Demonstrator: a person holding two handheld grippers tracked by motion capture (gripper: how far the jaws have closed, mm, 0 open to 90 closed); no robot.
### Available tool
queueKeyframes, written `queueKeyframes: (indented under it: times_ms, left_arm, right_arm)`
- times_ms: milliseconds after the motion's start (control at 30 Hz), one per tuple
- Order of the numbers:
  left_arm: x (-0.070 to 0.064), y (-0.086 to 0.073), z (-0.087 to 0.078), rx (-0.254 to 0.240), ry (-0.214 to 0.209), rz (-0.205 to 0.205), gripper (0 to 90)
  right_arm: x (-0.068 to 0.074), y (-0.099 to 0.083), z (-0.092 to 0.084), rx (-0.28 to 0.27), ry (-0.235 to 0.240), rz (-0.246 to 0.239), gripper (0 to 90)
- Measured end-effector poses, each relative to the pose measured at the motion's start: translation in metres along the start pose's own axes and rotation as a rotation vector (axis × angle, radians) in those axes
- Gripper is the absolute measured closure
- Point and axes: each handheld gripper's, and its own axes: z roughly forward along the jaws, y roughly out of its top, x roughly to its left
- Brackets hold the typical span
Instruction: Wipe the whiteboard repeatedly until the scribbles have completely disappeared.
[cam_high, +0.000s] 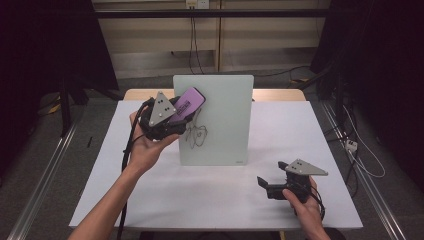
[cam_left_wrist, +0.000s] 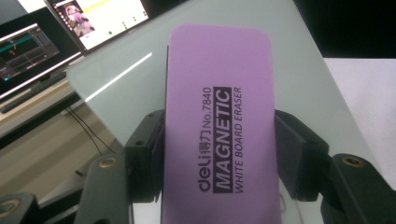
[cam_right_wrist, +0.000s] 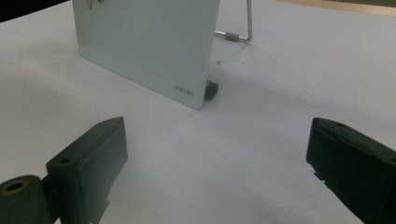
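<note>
A: Item one, purple eraser (cam_left_wrist: 219, 126). Location?

B: Pinched across its width by the left gripper (cam_high: 167, 117), a black finger (cam_left_wrist: 148, 154) on each long edge. Held up at the upper left of the whiteboard (cam_high: 225, 120), printed back toward the gripper's camera, felt side toward the glass. Touching the board or just off it: cannot tell.

A: Item two, whiteboard.

B: Upright near the middle of the tabletop (cam_high: 300, 130), leaning back on a wire stand (cam_right_wrist: 243, 28). Black line drawing (cam_high: 196, 134) on the left half, just below and right of the eraser. Right half blank.

A: Item three, right gripper (cam_high: 272, 182).

B: Low on the near right of the tabletop, well apart from the board. Fingers (cam_right_wrist: 88, 158) spread wide, nothing between them. Idle, pointed toward the board's lower right corner.

A: Step in hand?

B: Judged as wiping the drawing off. Eraser at the start position by the top of the marks; ink apparently all there, so wiping barely begun or not begun.

A: Next move calls for?

B: Flat felt contact, then a stroke down and right across the lines, with light, even pressure. Risk noted: board free-standing on a thin stand, so a hard push could slide or tip it. Possible bracing of the right edge with the free gripper.
</note>
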Motion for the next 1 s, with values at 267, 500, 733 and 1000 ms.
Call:
queueKeyframes:
  times_ms: [267, 500, 733, 1000]
  left_arm:
    - [-0.002, 0.0, 0.012, 0.008, 0.008, 0.006, 41.1]
    - [-0.002, -0.005, 0.018, 0.016, 0.029, 0.007, 41.1]
    - [-0.002, -0.007, 0.02, 0.028, 0.043, 0.027, 41.1]
    - [-0.003, -0.008, 0.021, 0.04, 0.034, 0.025, 41.1]
  right_arm:
    - [0.0, 0.0, 0.0, 0.002, 0.003, 0.005, 5.0]
    - [0.0, 0.0, 0.0, 0.001, 0.003, 0.005, 4.9]
    - [0.0, 0.0, 0.0, 0.005, 0.001, 0.007, 4.8]
    - [0.0, 0.0, 0.0, 0.005, 0.004, 0.006, 4.8]
